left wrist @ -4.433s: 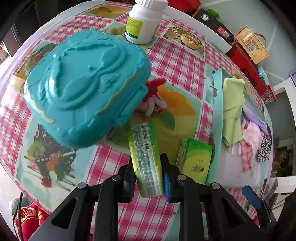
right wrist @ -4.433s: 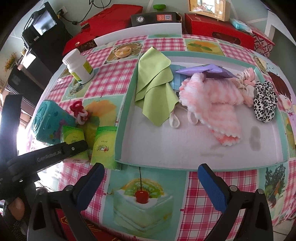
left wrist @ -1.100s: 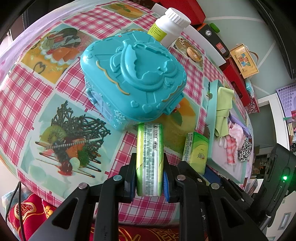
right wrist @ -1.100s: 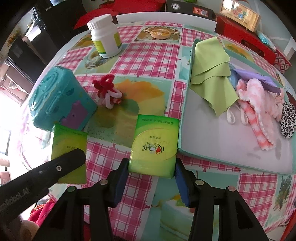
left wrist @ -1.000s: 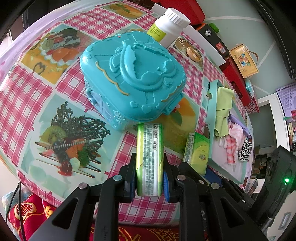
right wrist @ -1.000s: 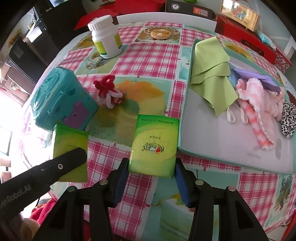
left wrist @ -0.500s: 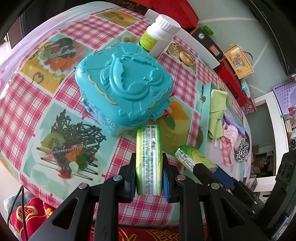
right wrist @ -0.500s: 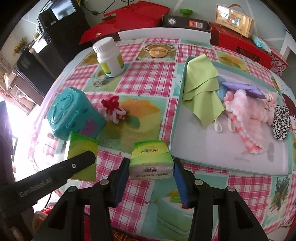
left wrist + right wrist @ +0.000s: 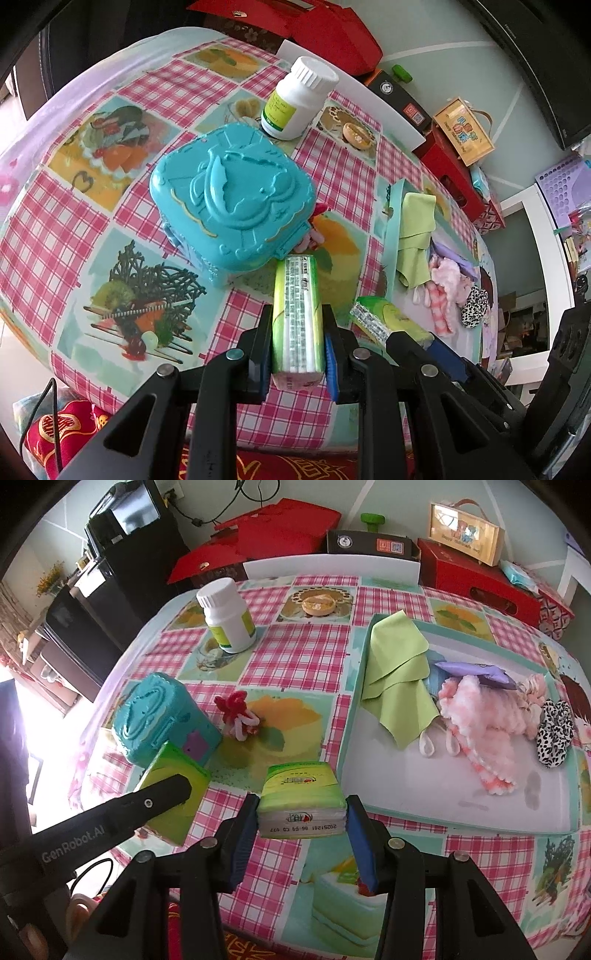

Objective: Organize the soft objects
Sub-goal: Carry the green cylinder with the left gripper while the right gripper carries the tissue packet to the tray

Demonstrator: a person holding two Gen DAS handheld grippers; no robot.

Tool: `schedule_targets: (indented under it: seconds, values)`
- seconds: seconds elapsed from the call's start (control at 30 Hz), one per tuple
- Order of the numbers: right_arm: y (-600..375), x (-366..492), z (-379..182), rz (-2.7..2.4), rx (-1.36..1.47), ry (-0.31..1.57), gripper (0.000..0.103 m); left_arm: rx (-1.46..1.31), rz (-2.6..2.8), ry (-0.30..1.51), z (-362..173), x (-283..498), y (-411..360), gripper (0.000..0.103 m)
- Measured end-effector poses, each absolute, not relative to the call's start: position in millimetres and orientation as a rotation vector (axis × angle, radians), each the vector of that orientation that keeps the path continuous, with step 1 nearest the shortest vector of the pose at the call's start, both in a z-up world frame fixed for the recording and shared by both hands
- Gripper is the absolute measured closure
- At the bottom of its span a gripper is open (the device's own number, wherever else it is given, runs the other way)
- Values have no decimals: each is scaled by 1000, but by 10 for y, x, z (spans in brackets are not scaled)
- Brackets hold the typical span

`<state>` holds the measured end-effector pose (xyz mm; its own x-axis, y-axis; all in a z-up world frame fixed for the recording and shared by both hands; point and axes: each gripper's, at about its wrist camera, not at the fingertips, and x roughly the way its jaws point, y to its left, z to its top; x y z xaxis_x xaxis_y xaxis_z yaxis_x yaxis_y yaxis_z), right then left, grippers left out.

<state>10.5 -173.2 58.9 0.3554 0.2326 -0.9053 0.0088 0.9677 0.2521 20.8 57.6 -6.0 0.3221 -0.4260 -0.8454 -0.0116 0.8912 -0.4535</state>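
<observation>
Between bottle (image 9: 228, 619) and tissue packs (image 9: 302, 797) sits a teal case (image 9: 159, 720).

We count two green tissue packs (image 9: 302, 797) (image 9: 173, 794), one teal case (image 9: 155, 716), one white bottle (image 9: 227, 616), one red-and-white yarn knot (image 9: 240, 712), one tray (image 9: 461, 812), one green cloth (image 9: 399, 679) and one spotted scrunchie (image 9: 556, 731).

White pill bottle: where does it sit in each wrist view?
Left wrist: white pill bottle at top centre, upright, just beyond the teal plastic case.
Right wrist: bottle upper left, well behind the case.
Shared landmark: the teal plastic case.
</observation>
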Motion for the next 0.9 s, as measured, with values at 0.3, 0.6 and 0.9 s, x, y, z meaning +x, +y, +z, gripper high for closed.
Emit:
schedule_targets:
  seconds: [0.3,0.6,0.9]
  values:
    - [-1790,76,669,149,242,1173,53,-403,-291,1202,27,182,518,79]
    - [-1861,41,841,142,253,1121,53,-396,-309,1165,208,174,483,79]
    - [-2087,-4,1026,92,276,1058,53,-373,-330,1136,403,227,350,79]
